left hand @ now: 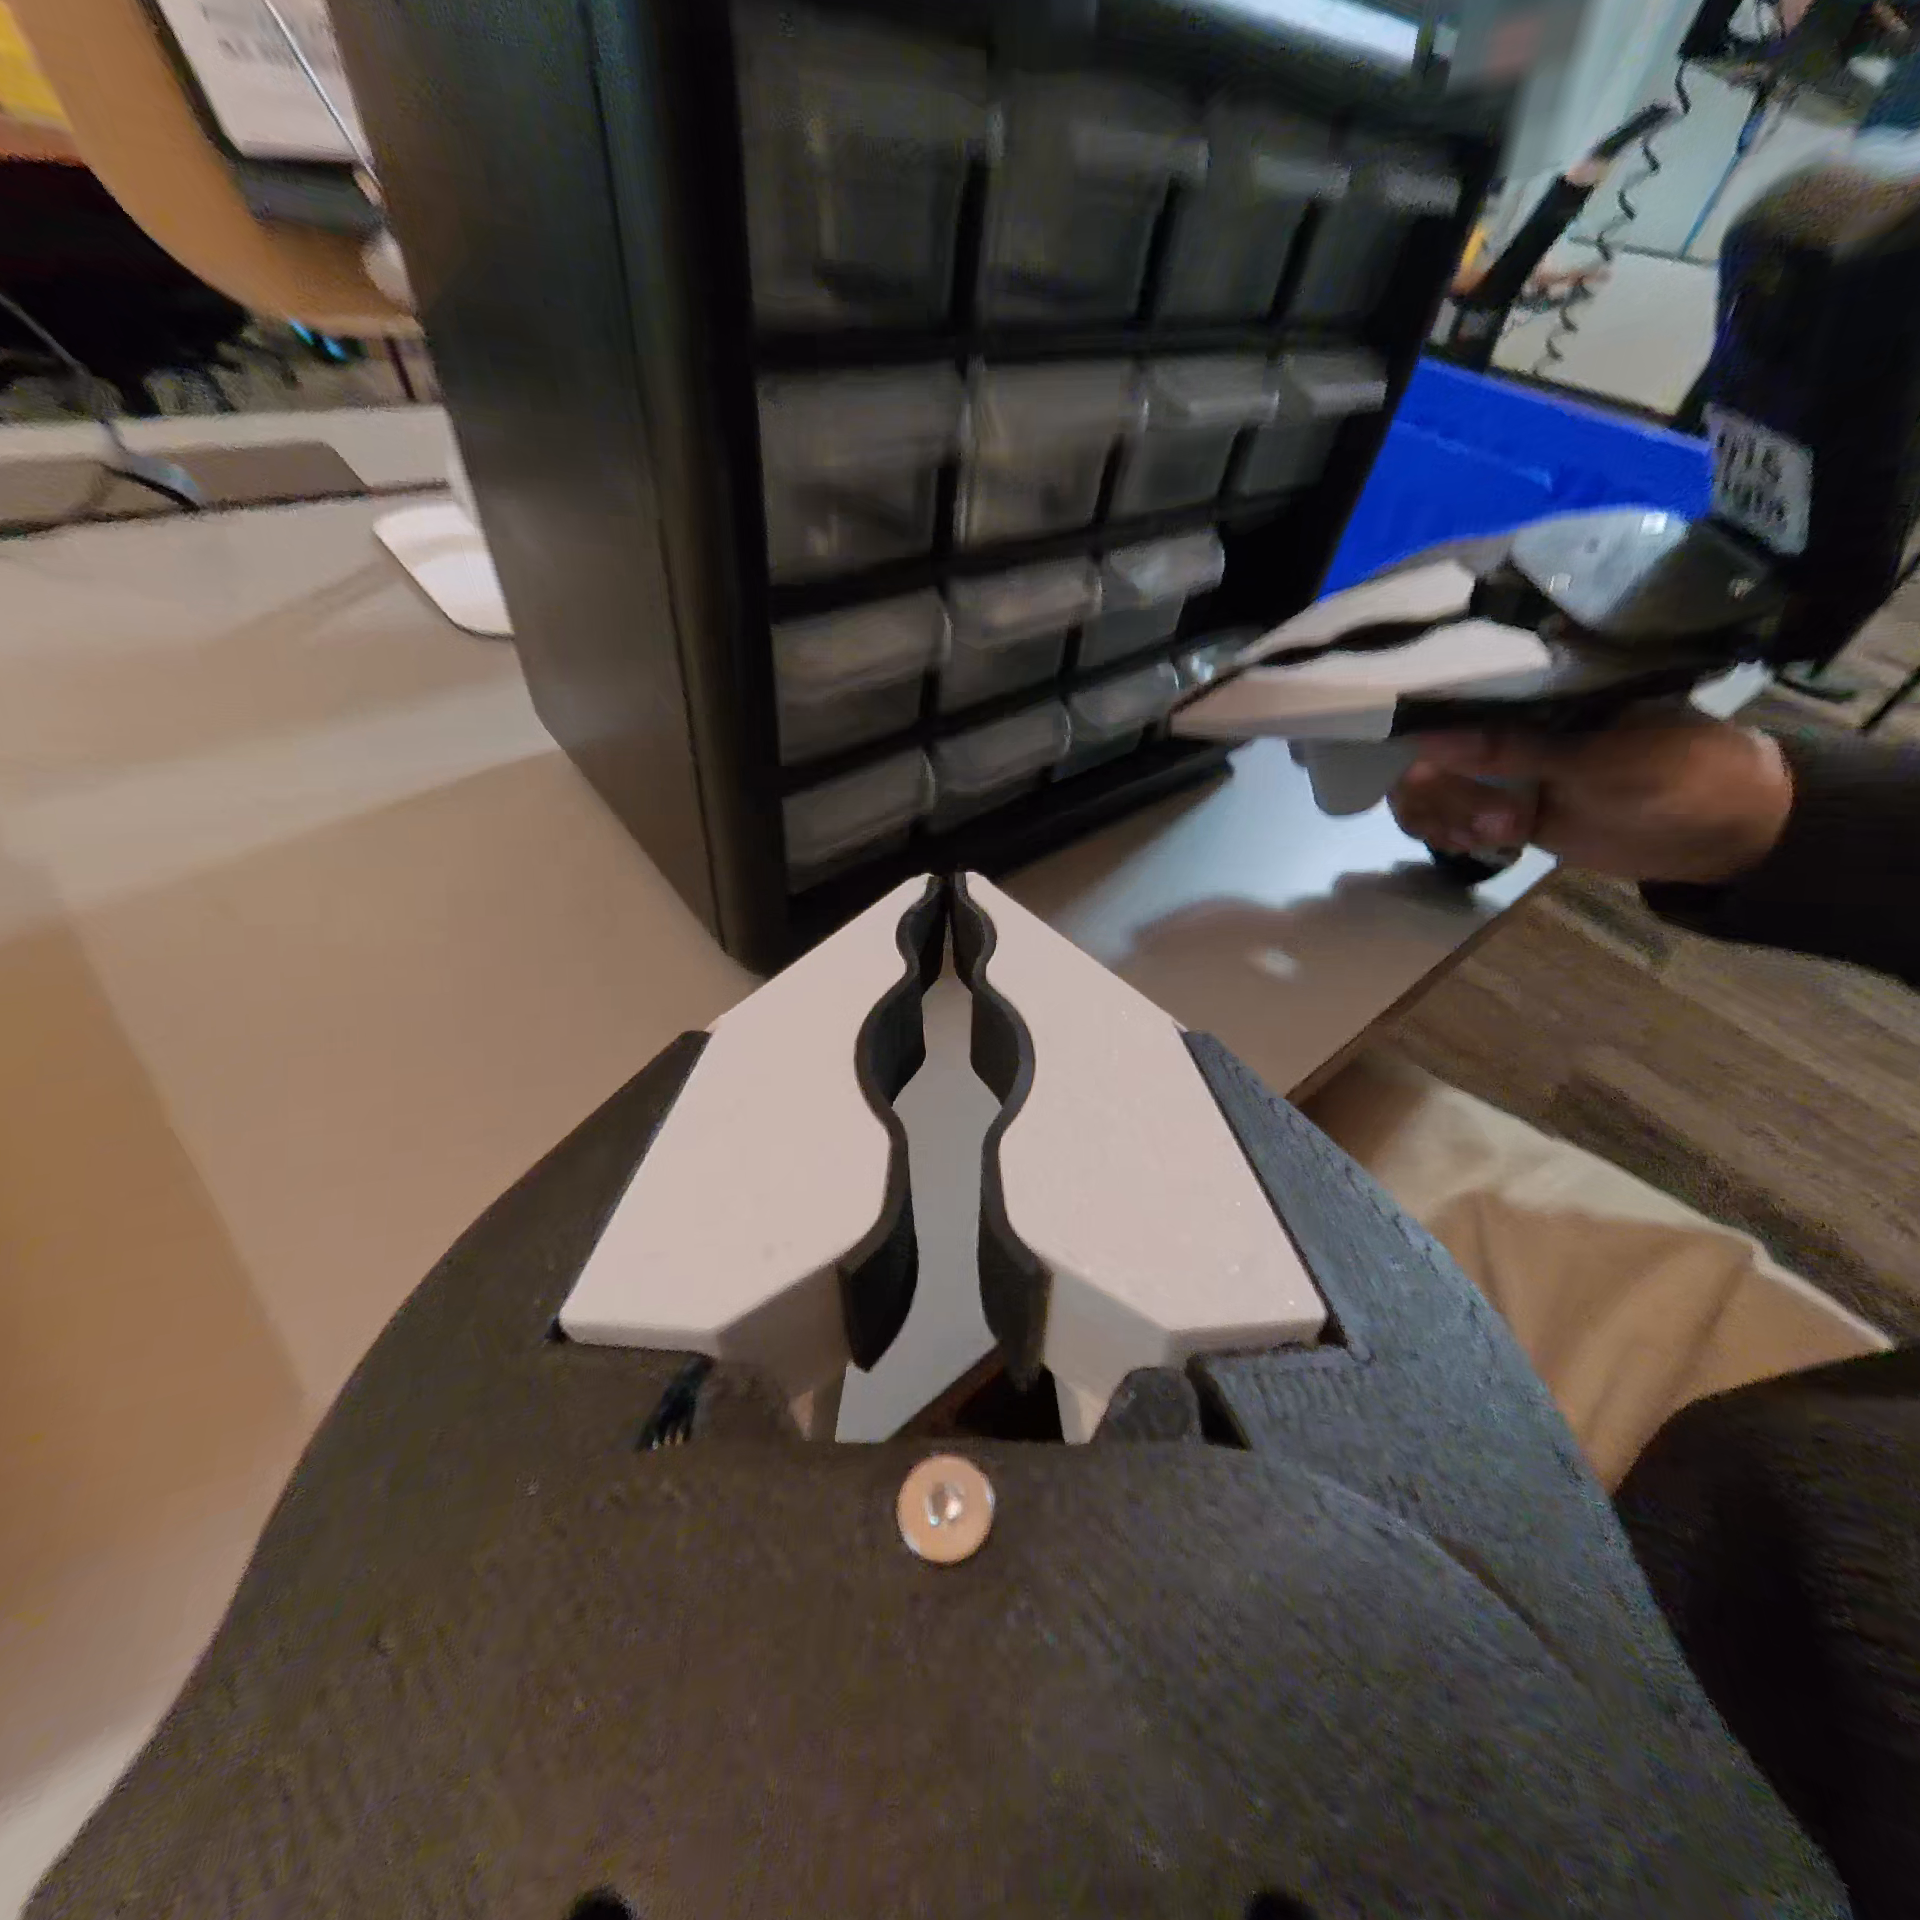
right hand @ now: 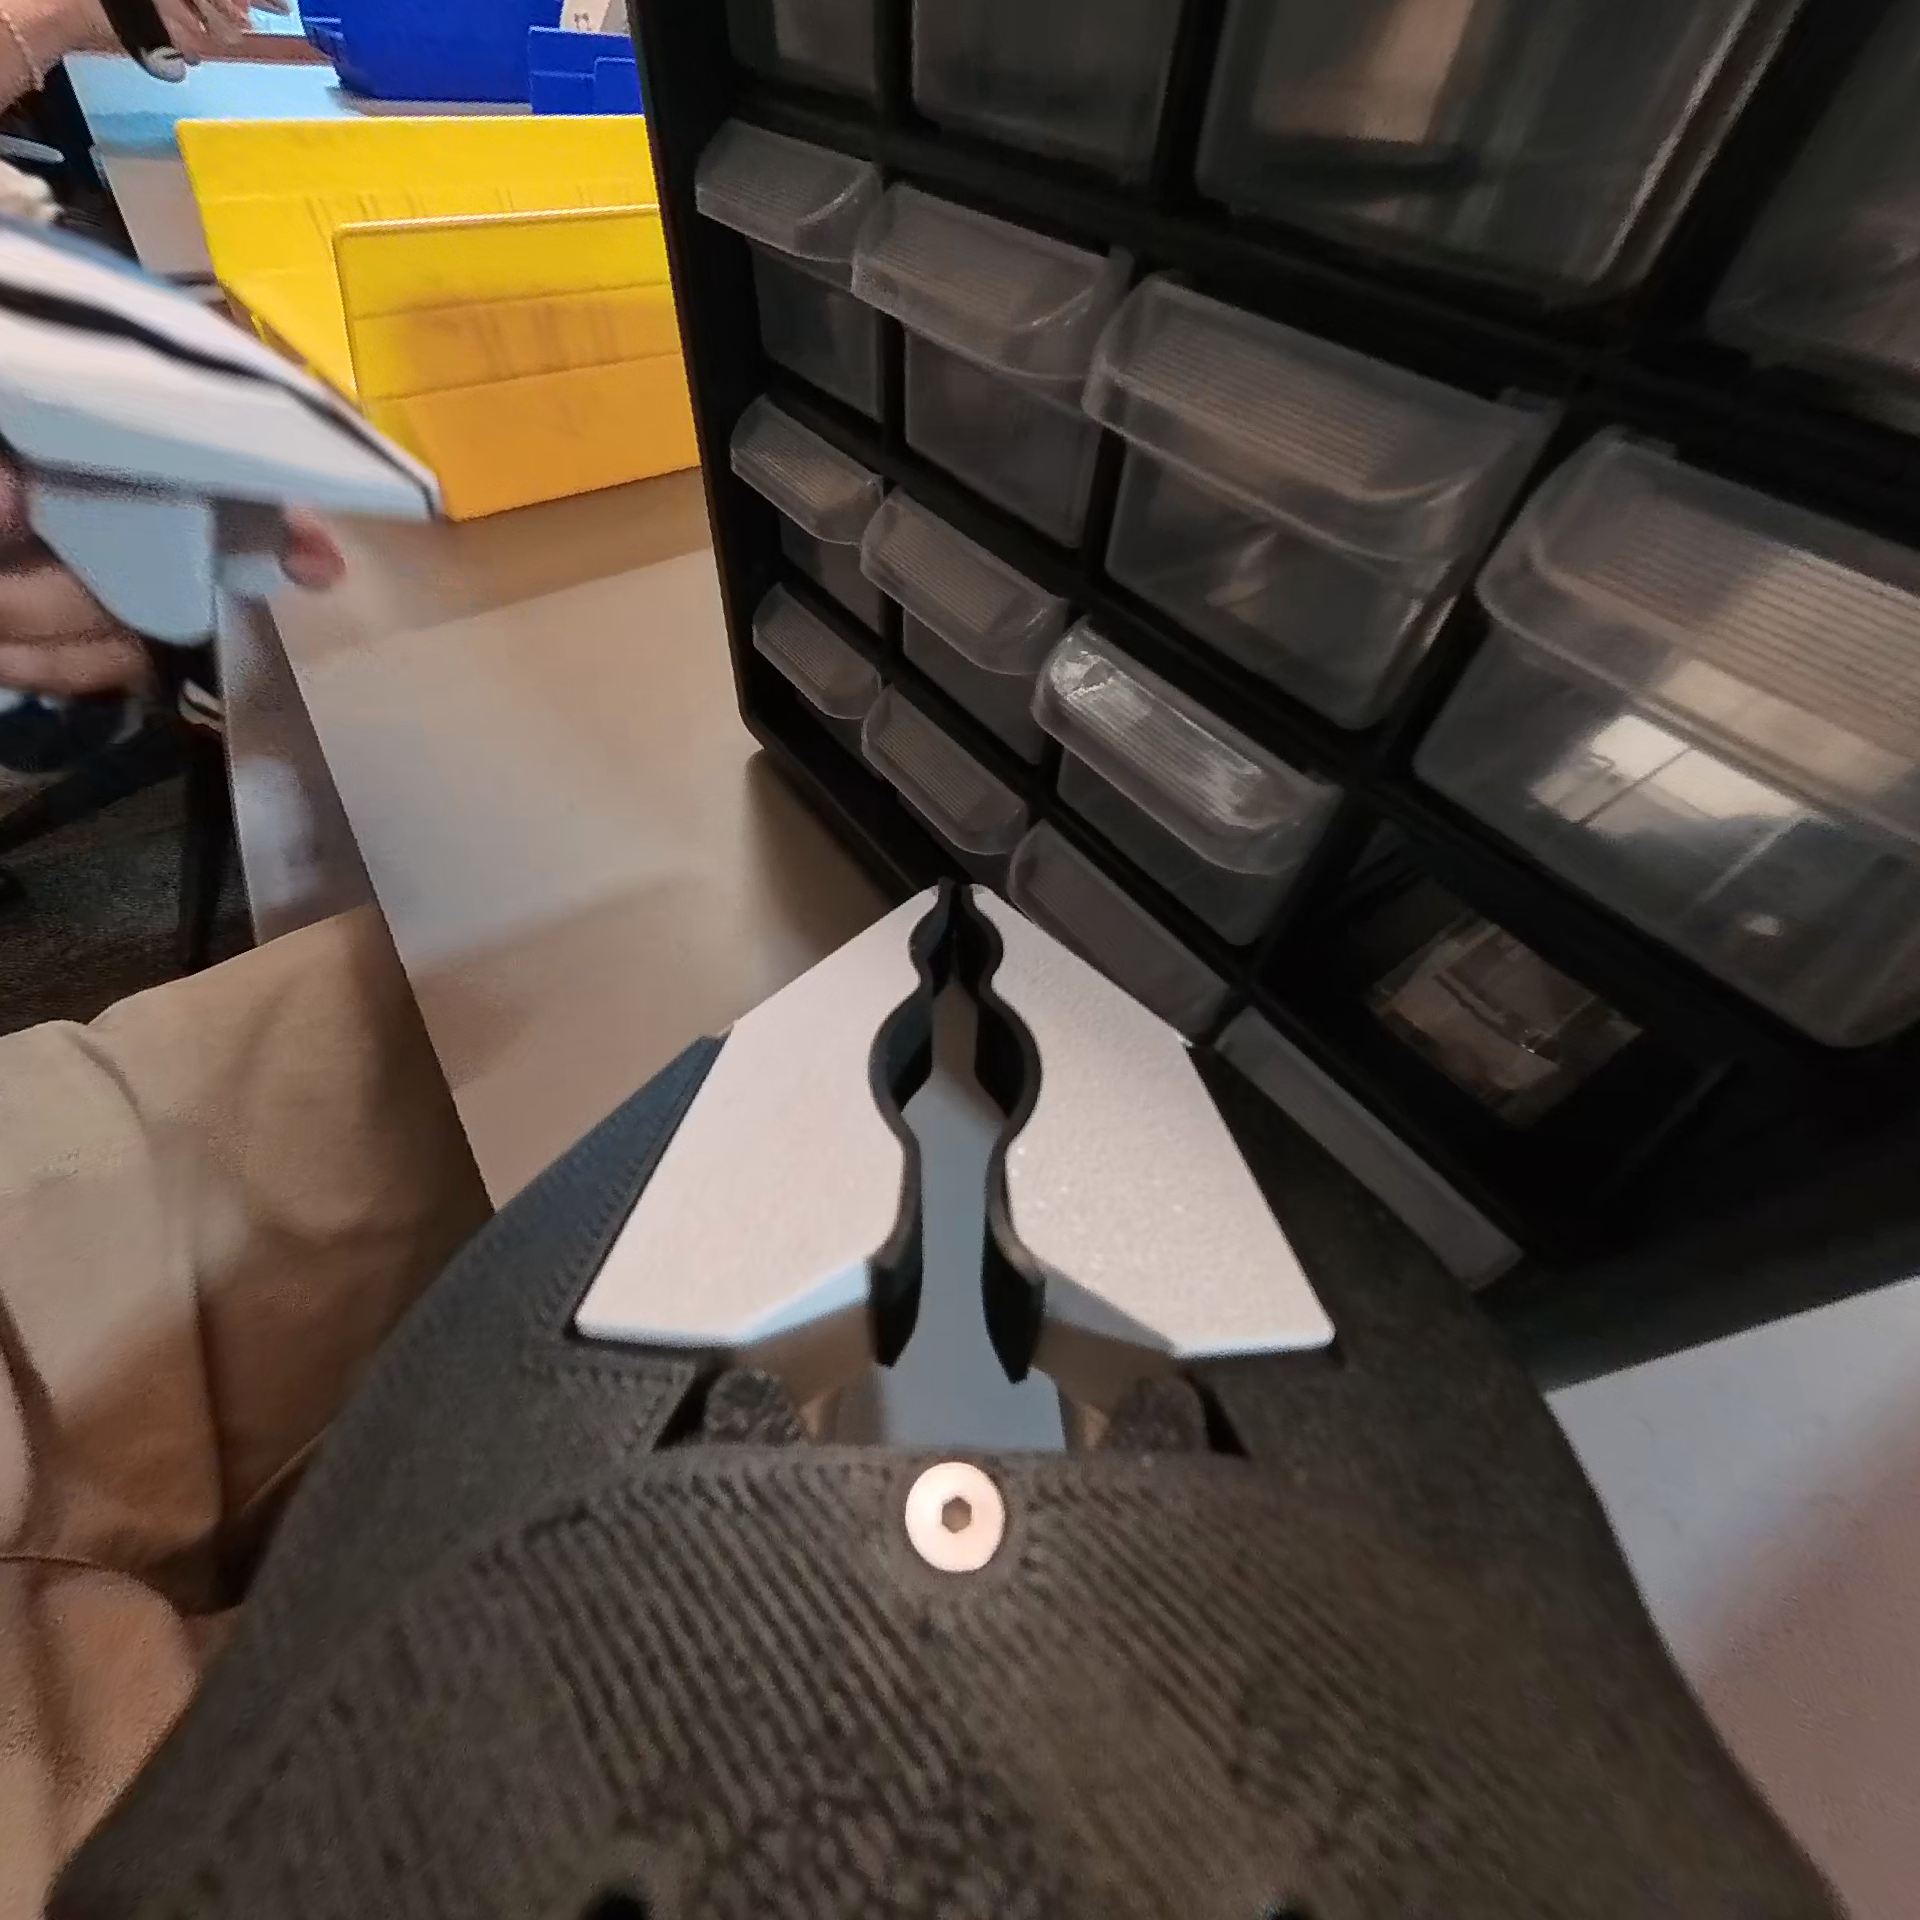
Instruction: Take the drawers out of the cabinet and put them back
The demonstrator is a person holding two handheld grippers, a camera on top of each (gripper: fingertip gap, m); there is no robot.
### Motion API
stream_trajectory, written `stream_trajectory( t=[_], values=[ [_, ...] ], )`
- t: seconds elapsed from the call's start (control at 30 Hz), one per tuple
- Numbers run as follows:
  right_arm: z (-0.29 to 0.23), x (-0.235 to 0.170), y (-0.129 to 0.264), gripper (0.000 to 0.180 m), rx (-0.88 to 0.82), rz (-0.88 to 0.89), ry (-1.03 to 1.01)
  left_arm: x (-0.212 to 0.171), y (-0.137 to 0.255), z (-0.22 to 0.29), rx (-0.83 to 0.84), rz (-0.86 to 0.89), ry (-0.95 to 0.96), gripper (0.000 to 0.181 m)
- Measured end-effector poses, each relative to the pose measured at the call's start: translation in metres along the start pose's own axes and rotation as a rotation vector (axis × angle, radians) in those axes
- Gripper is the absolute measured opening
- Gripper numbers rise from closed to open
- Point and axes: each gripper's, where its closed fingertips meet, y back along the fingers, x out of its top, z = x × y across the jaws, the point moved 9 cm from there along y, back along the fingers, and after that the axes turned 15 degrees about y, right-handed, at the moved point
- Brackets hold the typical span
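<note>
A black cabinet (left hand: 582, 416) with rows of clear plastic drawers (left hand: 852, 468) stands on the table; it also shows in the right wrist view (right hand: 717, 520). In the row above the bottom one, the far-right slot (right hand: 1496, 1018) looks dark, with a clear drawer set back inside it. My left gripper (left hand: 953, 883) is shut and empty, low in front of the cabinet's front-left bottom corner. My right gripper (right hand: 956, 891) is shut and empty, close to the bottom row of drawers (right hand: 1112, 925). In the left wrist view its tips (left hand: 1184, 707) are at the bottom-right drawers.
The grey-brown table (left hand: 260, 831) ends in an edge (left hand: 1382, 1029) near the person's tan trousers. A yellow bin (right hand: 468, 312) stands left of the cabinet, a blue bin (left hand: 1507, 457) behind its right side. A white monitor foot (left hand: 447, 561) lies at the left.
</note>
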Motion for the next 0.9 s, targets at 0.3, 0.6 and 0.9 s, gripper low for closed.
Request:
stream_trajectory(
  t=[0.3, 0.6, 0.9],
  values=[
    [0.000, -0.001, 0.000, 0.000, 0.009, -0.004, -0.005, 0.150, 0.064, -0.087, 0.402, 0.119, -0.190, 0.008],
    [-0.005, 0.000, -0.001, 0.000, 0.015, -0.014, 0.038, 0.145, 0.008, -0.287, 0.748, -0.590, -0.235, 0.028],
    [-0.007, 0.001, -0.001, 0.000, 0.023, -0.010, 0.051, 0.123, -0.006, -0.322, 0.824, -0.803, -0.358, 0.003]
  ],
)
